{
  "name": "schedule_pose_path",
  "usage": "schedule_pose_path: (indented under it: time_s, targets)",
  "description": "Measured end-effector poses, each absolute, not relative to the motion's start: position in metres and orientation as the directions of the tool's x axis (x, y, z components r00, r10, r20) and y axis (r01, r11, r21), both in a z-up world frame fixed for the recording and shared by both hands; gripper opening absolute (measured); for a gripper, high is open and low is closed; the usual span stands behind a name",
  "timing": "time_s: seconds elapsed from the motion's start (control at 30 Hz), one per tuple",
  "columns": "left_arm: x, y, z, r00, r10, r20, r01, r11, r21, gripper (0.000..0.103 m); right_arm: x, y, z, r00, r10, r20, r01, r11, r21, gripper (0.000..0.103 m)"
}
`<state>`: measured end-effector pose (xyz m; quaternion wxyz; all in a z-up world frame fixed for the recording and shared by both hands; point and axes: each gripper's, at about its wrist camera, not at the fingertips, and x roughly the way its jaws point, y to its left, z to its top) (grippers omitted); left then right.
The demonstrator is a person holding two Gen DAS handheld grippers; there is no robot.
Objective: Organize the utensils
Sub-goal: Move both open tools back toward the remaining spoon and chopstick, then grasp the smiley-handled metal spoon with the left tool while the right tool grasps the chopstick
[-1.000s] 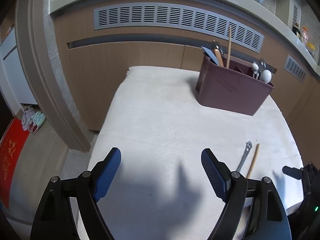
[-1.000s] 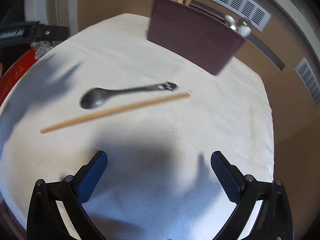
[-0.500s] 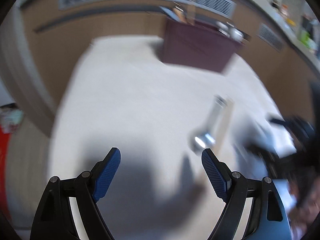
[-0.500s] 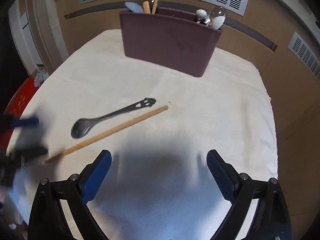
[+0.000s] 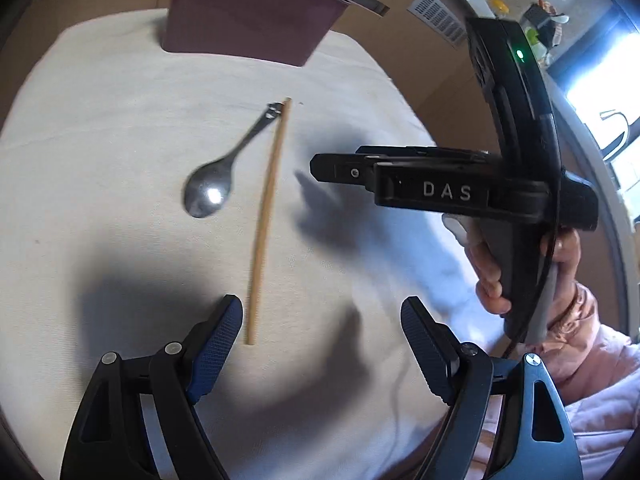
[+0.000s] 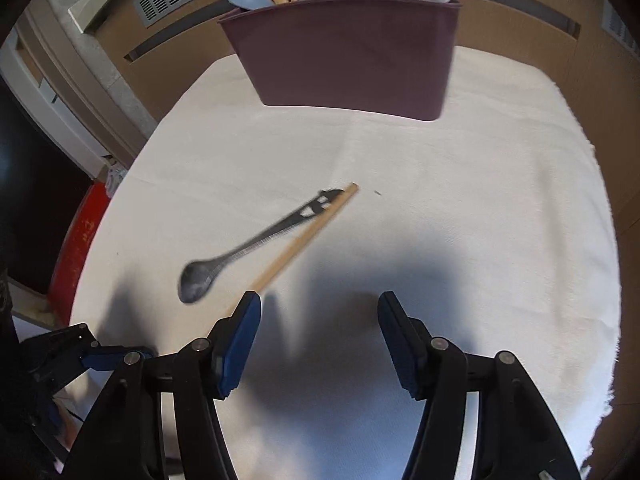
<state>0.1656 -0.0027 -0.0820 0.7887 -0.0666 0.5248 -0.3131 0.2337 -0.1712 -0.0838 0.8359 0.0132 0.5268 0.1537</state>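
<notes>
A metal spoon (image 5: 212, 188) and a single wooden chopstick (image 5: 267, 216) lie side by side on the white cloth. A maroon utensil holder (image 5: 248, 28) stands at the far edge with spoons and wooden handles in it. My left gripper (image 5: 320, 340) is open and empty, low over the cloth; the chopstick's near end lies just inside its left finger. My right gripper (image 6: 318, 328) is open and empty, its left finger (image 6: 240, 332) over the chopstick (image 6: 308, 232) near its near end; the spoon (image 6: 240, 252) lies to its left. The holder (image 6: 348, 60) stands ahead.
The right gripper's black body (image 5: 460, 184) and the hand holding it hang over the cloth's right side in the left wrist view. The left gripper (image 6: 72, 356) shows at the lower left of the right wrist view. Wooden cabinets with vents stand behind the table.
My left gripper has swung right and down toward the chopstick's near end. My right gripper has moved forward and left over the chopstick. Spoon and chopstick lie where they were.
</notes>
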Motion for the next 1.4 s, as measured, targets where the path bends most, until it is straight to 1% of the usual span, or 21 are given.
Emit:
schedule_pose_path:
  time_s: [0.03,0.1,0.17,0.23,0.3,0.33,0.4,0.43,0.57,0.67,0.8,0.9,0.93,0.97,1.07,1.13,1.2,1.23,1.3,1.4]
  targets:
    - [0.166,0.0,-0.08,0.28,-0.532,-0.799,0.415,0.818,-0.399,0.081,0.239,-0.165,-0.085,0.397,0.282,-0.874,-0.248,0.949,0.193,0.058]
    - [0.168,0.008,-0.076,0.365,-0.428,-0.827,0.379,0.879,-0.288,0.081,0.246,-0.154,-0.085,0.411,0.258,-0.874,-0.252,0.954,0.164,0.057]
    - [0.172,0.014,-0.073,0.418,-0.34,-0.842,0.342,0.918,-0.201,0.081,0.251,-0.142,-0.087,0.431,0.204,-0.879,-0.268,0.959,0.092,0.056]
    - [0.177,0.019,-0.072,0.437,-0.301,-0.848,0.313,0.934,-0.17,0.081,0.249,-0.132,-0.089,0.449,0.143,-0.882,-0.301,0.954,0.002,0.052]
    - [0.179,0.022,-0.07,0.437,-0.298,-0.849,0.303,0.937,-0.174,0.081,0.243,-0.128,-0.09,0.474,0.107,-0.874,-0.34,0.938,-0.069,0.045]
    - [0.179,0.022,-0.07,0.439,-0.295,-0.849,0.299,0.939,-0.172,0.081,0.239,-0.129,-0.09,0.478,0.102,-0.872,-0.355,0.931,-0.085,0.043]
    - [0.181,0.02,-0.069,0.442,-0.285,-0.85,0.297,0.941,-0.161,0.081,0.23,-0.137,-0.089,0.472,0.099,-0.876,-0.372,0.923,-0.096,0.033]
    - [0.182,0.018,-0.068,0.443,-0.283,-0.851,0.298,0.941,-0.158,0.081,0.225,-0.144,-0.089,0.476,0.088,-0.875,-0.373,0.921,-0.11,0.031]
    - [0.182,0.02,-0.069,0.437,-0.286,-0.853,0.31,0.938,-0.156,0.081,0.212,-0.173,-0.087,0.5,0.032,-0.865,-0.351,0.921,-0.169,0.03]
    - [0.188,0.015,-0.071,0.43,-0.285,-0.856,0.324,0.934,-0.149,0.081,0.208,-0.203,-0.084,0.505,-0.021,-0.863,-0.288,0.938,-0.192,0.028]
    - [0.198,0.005,-0.072,0.43,-0.299,-0.852,0.346,0.926,-0.151,0.081,0.207,-0.242,-0.082,0.485,0.005,-0.874,-0.204,0.973,-0.108,0.028]
    - [0.205,-0.008,-0.069,0.443,-0.319,-0.838,0.395,0.909,-0.137,0.081,0.203,-0.253,-0.081,0.484,0.039,-0.874,-0.18,0.982,-0.056,0.028]
    - [0.208,-0.014,-0.068,0.448,-0.32,-0.835,0.425,0.898,-0.116,0.075,0.202,-0.254,-0.081,0.488,0.045,-0.872,-0.178,0.983,-0.049,0.028]
    - [0.211,-0.019,-0.067,0.449,-0.314,-0.837,0.448,0.889,-0.094,0.066,0.2,-0.254,-0.081,0.491,0.048,-0.87,-0.179,0.983,-0.047,0.028]
    - [0.222,-0.032,-0.069,0.426,-0.285,-0.859,0.499,0.866,-0.04,0.055,0.196,-0.254,-0.079,0.496,0.065,-0.866,-0.177,0.984,-0.028,0.031]
    - [0.234,-0.037,-0.072,0.412,-0.267,-0.871,0.506,0.862,-0.024,0.051,0.189,-0.257,-0.076,0.494,0.101,-0.864,-0.173,0.985,0.016,0.031]
    - [0.244,-0.039,-0.076,0.404,-0.245,-0.881,0.5,0.866,-0.011,0.042,0.185,-0.259,-0.074,0.486,0.147,-0.862,-0.171,0.983,0.071,0.031]
    - [0.248,-0.04,-0.079,0.394,-0.237,-0.888,0.494,0.869,-0.013,0.034,0.182,-0.26,-0.075,0.469,0.175,-0.866,-0.169,0.98,0.107,0.031]
    - [0.248,-0.039,-0.08,0.388,-0.239,-0.89,0.478,0.878,-0.027,0.033,0.18,-0.259,-0.078,0.444,0.213,-0.87,-0.164,0.974,0.155,0.031]
    - [0.237,-0.04,-0.08,0.362,-0.258,-0.896,0.486,0.872,-0.055,0.033,0.188,-0.255,-0.079,0.455,0.199,-0.868,-0.146,0.978,0.148,0.032]
